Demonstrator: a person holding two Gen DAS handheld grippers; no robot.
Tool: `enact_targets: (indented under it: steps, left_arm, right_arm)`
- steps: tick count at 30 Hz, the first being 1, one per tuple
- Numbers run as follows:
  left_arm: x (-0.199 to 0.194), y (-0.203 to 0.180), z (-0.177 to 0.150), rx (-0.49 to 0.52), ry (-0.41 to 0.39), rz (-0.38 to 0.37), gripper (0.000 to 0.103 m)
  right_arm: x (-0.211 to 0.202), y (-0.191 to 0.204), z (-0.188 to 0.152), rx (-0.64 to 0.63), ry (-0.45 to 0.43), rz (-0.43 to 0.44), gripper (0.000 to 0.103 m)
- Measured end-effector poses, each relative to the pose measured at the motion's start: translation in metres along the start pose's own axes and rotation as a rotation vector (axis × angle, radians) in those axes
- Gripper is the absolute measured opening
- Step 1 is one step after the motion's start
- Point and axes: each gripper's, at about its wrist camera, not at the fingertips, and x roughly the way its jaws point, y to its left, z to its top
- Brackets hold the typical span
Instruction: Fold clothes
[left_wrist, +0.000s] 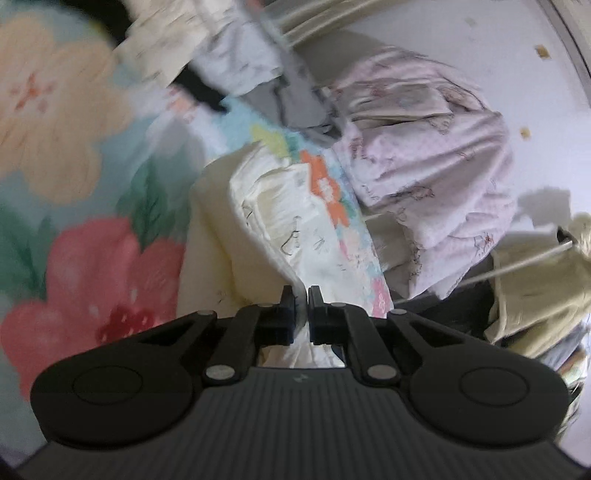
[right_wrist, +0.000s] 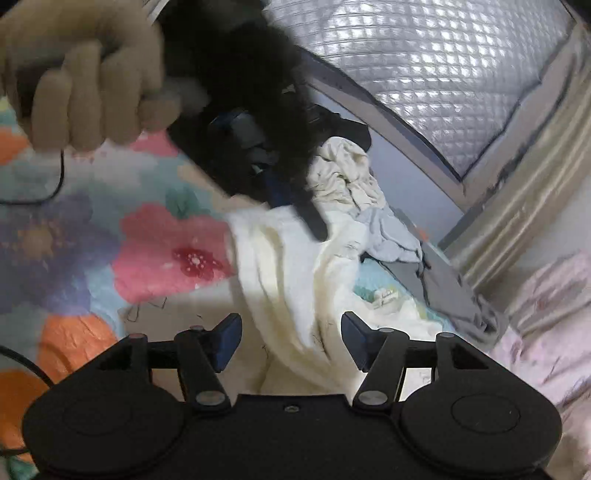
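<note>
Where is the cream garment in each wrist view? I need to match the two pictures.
Left wrist view: the cream garment runs from centre down into the shut left hand-held gripper.
Right wrist view: the cream garment hangs at centre, passing between the open pads of the right hand-held gripper.
Shared landmark: the pink flower on the floral bedsheet.

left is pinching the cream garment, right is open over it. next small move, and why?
Probably close the right gripper on the cream garment. Its jaws stand open with the cloth between them, not pressed, while the left gripper is shut on the cloth. A second grip would allow spreading.
</note>
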Motion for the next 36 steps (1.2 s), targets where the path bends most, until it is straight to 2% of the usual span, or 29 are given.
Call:
enact_targets:
  steps: [1, 3, 4, 5, 7, 9, 11, 14, 17, 20, 21, 25, 27, 29, 31, 33, 34, 36]
  left_arm:
    - [0.000, -0.002, 0.001, -0.010, -0.004, -0.023, 0.006]
    - [0.003, -0.008, 0.003, 0.001, -0.003, -0.045, 0.006]
    - [0.006, -0.013, 0.006, 0.027, 0.002, -0.039, 0.006]
    - [0.009, -0.018, 0.008, 0.053, 0.006, -0.033, 0.006]
    - [0.018, -0.027, 0.015, 0.070, 0.025, -0.048, 0.006]
    - [0.031, -0.042, 0.022, 0.120, 0.027, -0.088, 0.006]
    - [0.047, -0.059, 0.029, 0.179, 0.035, -0.113, 0.006]
    - [0.073, -0.083, 0.037, 0.254, 0.066, -0.116, 0.009]
    - [0.085, -0.096, 0.040, 0.323, 0.061, -0.121, 0.013]
    - [0.091, -0.097, 0.037, 0.422, 0.091, -0.035, 0.014]
    - [0.093, -0.093, 0.035, 0.437, 0.104, -0.004, 0.014]
    - [0.100, -0.065, 0.023, 0.434, 0.172, 0.104, 0.014]
    - [0.105, -0.055, 0.016, 0.459, 0.203, 0.164, 0.015]
    - [0.109, -0.052, 0.007, 0.510, 0.230, 0.203, 0.015]
    - [0.111, -0.053, -0.003, 0.575, 0.251, 0.232, 0.017]
    - [0.113, -0.058, -0.012, 0.649, 0.270, 0.248, 0.026]
    - [0.113, -0.061, -0.017, 0.684, 0.275, 0.253, 0.031]
    - [0.114, -0.067, -0.027, 0.740, 0.288, 0.257, 0.034]
  right_arm:
    - [0.003, -0.001, 0.000, 0.017, 0.013, -0.005, 0.064]
    - [0.006, -0.007, -0.002, 0.050, 0.037, -0.032, 0.057]
    - [0.005, -0.014, -0.003, 0.081, 0.041, -0.046, 0.046]
    - [0.004, -0.023, -0.004, 0.124, 0.045, -0.064, 0.028]
    - [-0.002, -0.049, -0.008, 0.253, 0.045, -0.119, 0.007]
    - [-0.013, -0.076, -0.013, 0.381, 0.026, -0.159, 0.007]
    - [-0.018, -0.102, -0.020, 0.442, 0.020, -0.201, 0.005]
    - [-0.010, -0.138, -0.033, 0.487, 0.022, -0.254, 0.004]
    - [0.008, -0.178, -0.058, 0.613, 0.007, -0.241, 0.004]
    - [0.029, -0.201, -0.086, 0.684, 0.058, -0.257, 0.004]
    - [0.031, -0.206, -0.093, 0.700, 0.052, -0.255, 0.004]
    - [0.045, -0.221, -0.118, 0.744, 0.036, -0.262, 0.007]
    - [0.052, -0.226, -0.126, 0.747, 0.054, -0.245, 0.016]
    - [0.050, -0.225, -0.135, 0.759, 0.099, -0.273, 0.033]
    - [0.042, -0.225, -0.140, 0.782, 0.131, -0.288, 0.042]
    - [0.032, -0.224, -0.143, 0.810, 0.164, -0.290, 0.043]
    - [0.026, -0.218, -0.141, 0.801, 0.170, -0.261, 0.044]
    - [0.014, -0.205, -0.134, 0.773, 0.183, -0.179, 0.047]
